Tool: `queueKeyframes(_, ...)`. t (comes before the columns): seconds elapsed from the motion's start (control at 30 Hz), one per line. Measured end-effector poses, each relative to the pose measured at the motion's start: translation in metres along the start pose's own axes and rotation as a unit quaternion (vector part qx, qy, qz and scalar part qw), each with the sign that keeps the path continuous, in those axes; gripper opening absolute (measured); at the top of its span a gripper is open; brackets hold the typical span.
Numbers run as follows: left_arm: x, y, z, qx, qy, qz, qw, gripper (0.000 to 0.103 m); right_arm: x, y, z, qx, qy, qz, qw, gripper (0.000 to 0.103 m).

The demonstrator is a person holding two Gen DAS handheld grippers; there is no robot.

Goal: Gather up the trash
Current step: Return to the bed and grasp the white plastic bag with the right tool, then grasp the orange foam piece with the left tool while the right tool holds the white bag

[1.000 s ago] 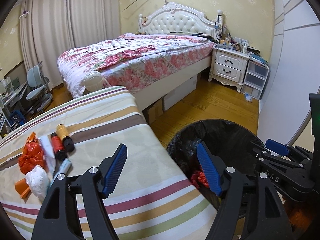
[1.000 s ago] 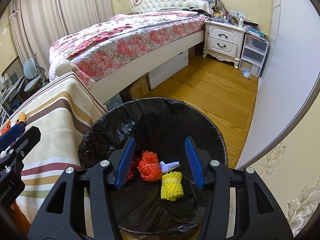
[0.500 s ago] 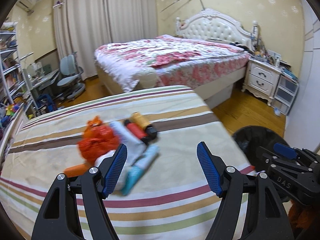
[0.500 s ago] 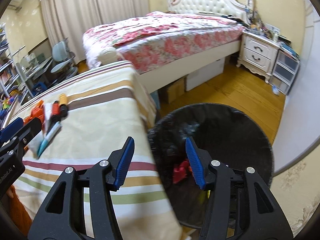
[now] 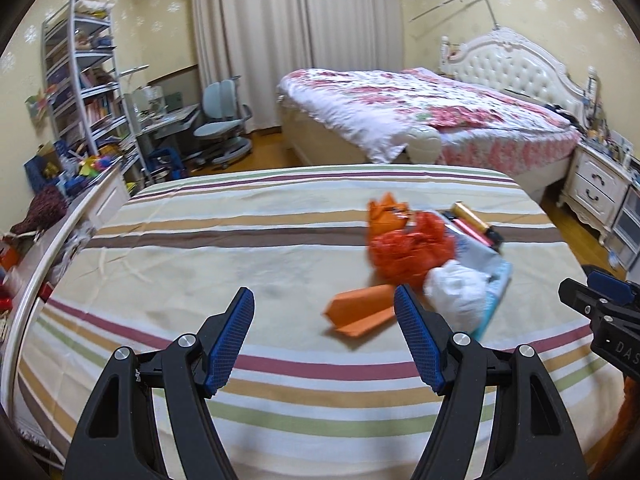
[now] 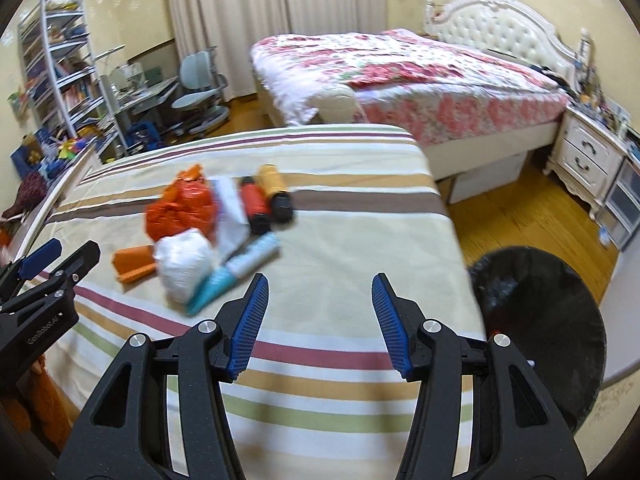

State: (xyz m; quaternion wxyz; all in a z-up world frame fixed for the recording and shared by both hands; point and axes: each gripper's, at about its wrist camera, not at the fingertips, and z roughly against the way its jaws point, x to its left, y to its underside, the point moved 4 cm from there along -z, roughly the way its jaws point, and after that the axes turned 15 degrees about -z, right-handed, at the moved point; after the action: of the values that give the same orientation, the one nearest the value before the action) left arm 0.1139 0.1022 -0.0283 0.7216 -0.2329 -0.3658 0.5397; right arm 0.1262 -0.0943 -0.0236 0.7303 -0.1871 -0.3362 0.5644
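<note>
Both my grippers hover over the striped bedsheet (image 6: pixel 328 240), and neither carries anything. The jaws of my left gripper (image 5: pixel 325 336) stand released with only bare sheet between them. The jaws of my right gripper (image 6: pixel 318 322) are opening, again with nothing between them.

The trash lies in one heap on the sheet, at about ten o'clock from my right jaws and one o'clock from my left. Nearest my left is the flat folded orange paper (image 5: pixel 360 312), thin and light I judge, lying close against the sheet; I would pinch its raised fold rather than try to scrape under it. Touching it is the crumpled white tissue wad (image 6: pixel 184 262), soft and nearly weightless, which should crush to fit any grip taken across its middle. Behind sits the crinkled orange-red plastic bag (image 6: pixel 182 210), slippery film, best taken at a bunched peak. The pale teal-capped tube (image 6: pixel 240 270) looks smooth and round, likely to roll, so I would close across its width near the middle. Two stubby cylinders, red with a black end (image 6: pixel 254 206) and yellow with a black end (image 6: pixel 274 192), lie side by side, touching, and look rigid.

The black-lined round bin (image 6: pixel 560 320) waits on the floor at three o'clock.
</note>
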Motion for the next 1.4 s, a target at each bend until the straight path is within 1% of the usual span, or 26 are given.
queueKeyframes(0.07, 0.012, 0.005, 0.0, 0.003, -0.009, 0.009, 0.9999, 0.07, 0.018, 0.001, -0.001, 0.0, -0.013, 0.012, 1.0, 0.062)
queueKeyframes(0.27, 0.044, 0.02, -0.002, 0.01, -0.026, 0.033, 0.9991, 0.072, 0.061, 0.007, -0.01, 0.009, -0.033, 0.046, 0.998, 0.062)
queueKeyframes(0.47, 0.056, 0.029, -0.004, 0.015, -0.027, 0.044, 0.9985, 0.072, 0.085, 0.018, -0.03, 0.029, -0.026, 0.072, 0.997, 0.061)
queueKeyframes(0.53, 0.059, 0.031, -0.005, 0.016, -0.026, 0.045, 0.9985, 0.072, 0.088, 0.022, -0.038, 0.036, -0.02, 0.078, 0.996, 0.056)
queueKeyframes(0.57, 0.059, 0.032, -0.005, 0.017, -0.025, 0.046, 0.9985, 0.072, 0.088, 0.023, -0.041, 0.041, -0.019, 0.079, 0.996, 0.05)
queueKeyframes(0.6, 0.06, 0.033, -0.006, 0.018, -0.024, 0.047, 0.9985, 0.072, 0.088, 0.025, -0.044, 0.047, -0.018, 0.08, 0.996, 0.041)
queueKeyframes(0.7, 0.059, 0.034, -0.007, 0.019, -0.019, 0.049, 0.9984, 0.072, 0.087, 0.026, -0.043, 0.043, -0.013, 0.085, 0.995, 0.033)
queueKeyframes(0.77, 0.057, 0.033, -0.008, 0.019, -0.012, 0.049, 0.9985, 0.073, 0.086, 0.025, -0.038, 0.042, -0.019, 0.082, 0.996, 0.032)
queueKeyframes(0.93, 0.042, 0.028, -0.009, 0.013, 0.008, 0.039, 0.9991, 0.075, 0.078, 0.022, -0.022, 0.023, -0.019, 0.076, 0.997, 0.032)
queueKeyframes(1.1, 0.019, 0.017, -0.012, 0.009, 0.025, 0.015, 0.9995, 0.075, 0.053, 0.014, -0.009, 0.008, -0.004, 0.062, 0.998, 0.032)
queueKeyframes(1.3, -0.005, 0.007, -0.025, 0.023, 0.054, 0.014, 0.9982, 0.075, 0.019, 0.01, -0.004, -0.001, 0.022, 0.04, 0.999, 0.032)
queueKeyframes(1.4, -0.014, 0.005, -0.033, 0.034, 0.057, 0.008, 0.9978, 0.075, 0.006, 0.01, -0.004, 0.0, 0.027, 0.029, 0.999, 0.032)
